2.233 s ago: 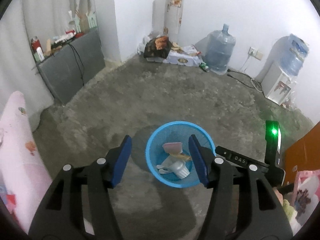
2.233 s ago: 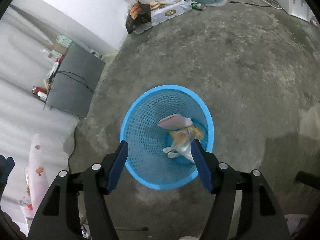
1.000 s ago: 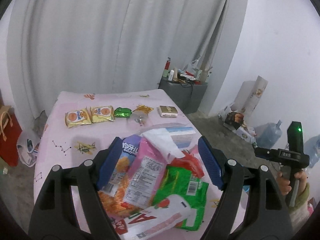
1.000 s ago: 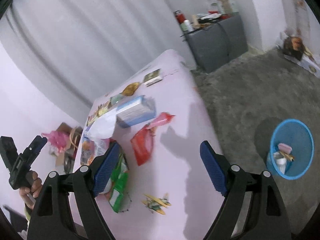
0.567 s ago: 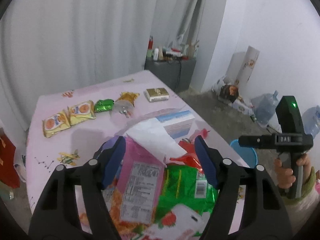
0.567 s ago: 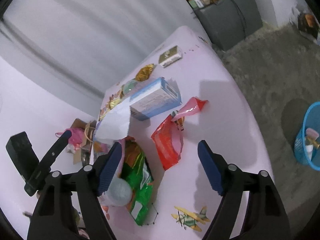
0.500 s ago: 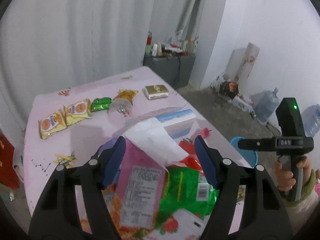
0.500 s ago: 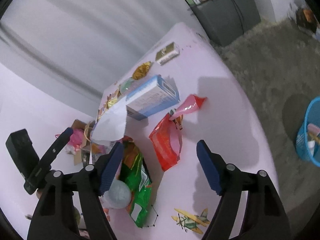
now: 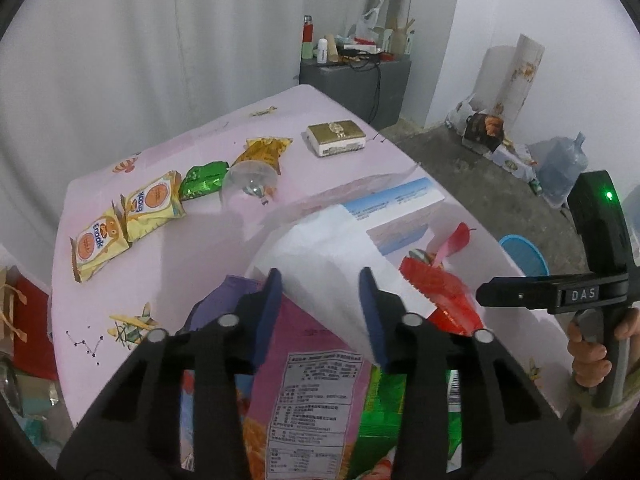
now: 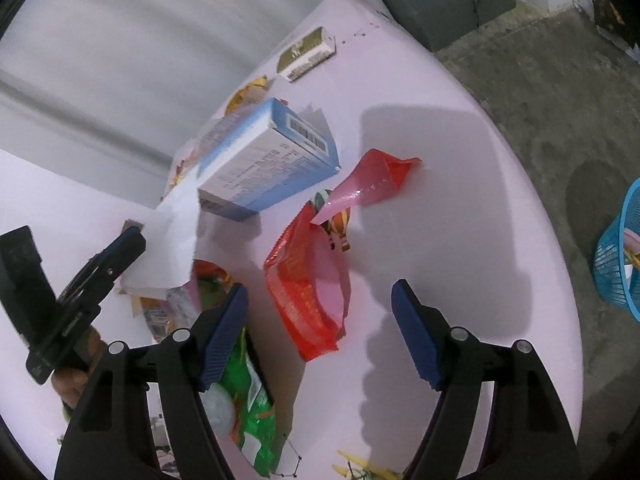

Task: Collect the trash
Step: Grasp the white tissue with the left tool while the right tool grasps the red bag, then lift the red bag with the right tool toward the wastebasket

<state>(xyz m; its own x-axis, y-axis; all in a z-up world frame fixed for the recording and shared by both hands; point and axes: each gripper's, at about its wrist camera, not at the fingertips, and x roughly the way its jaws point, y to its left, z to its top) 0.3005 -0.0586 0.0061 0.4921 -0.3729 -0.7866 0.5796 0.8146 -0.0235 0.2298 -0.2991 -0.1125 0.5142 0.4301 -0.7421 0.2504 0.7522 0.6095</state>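
Note:
Trash lies on a pink table (image 9: 224, 240). My left gripper (image 9: 320, 304) is partly closed around a white paper sheet (image 9: 320, 256), its jaws on either side of it, above a pink snack bag (image 9: 316, 392); the sheet also shows in the right wrist view (image 10: 176, 236). My right gripper (image 10: 320, 332) is open and empty, above a red wrapper (image 10: 308, 284) and a pink wrapper (image 10: 372, 184). A blue-white box (image 10: 268, 160) lies beyond. The blue trash basket (image 10: 618, 256) stands on the floor to the right.
Yellow snack packs (image 9: 124, 220), a green wrapper (image 9: 200, 184), a clear cup (image 9: 250, 182) and a gold box (image 9: 336, 138) lie on the far side of the table. A green bag (image 10: 252, 420) lies near my right gripper. A grey cabinet (image 9: 356, 80) stands behind.
Both grippers swung from the basket to the table. My left gripper has narrowed around the white paper sheet. My right gripper has come closer to the red wrapper and stays open.

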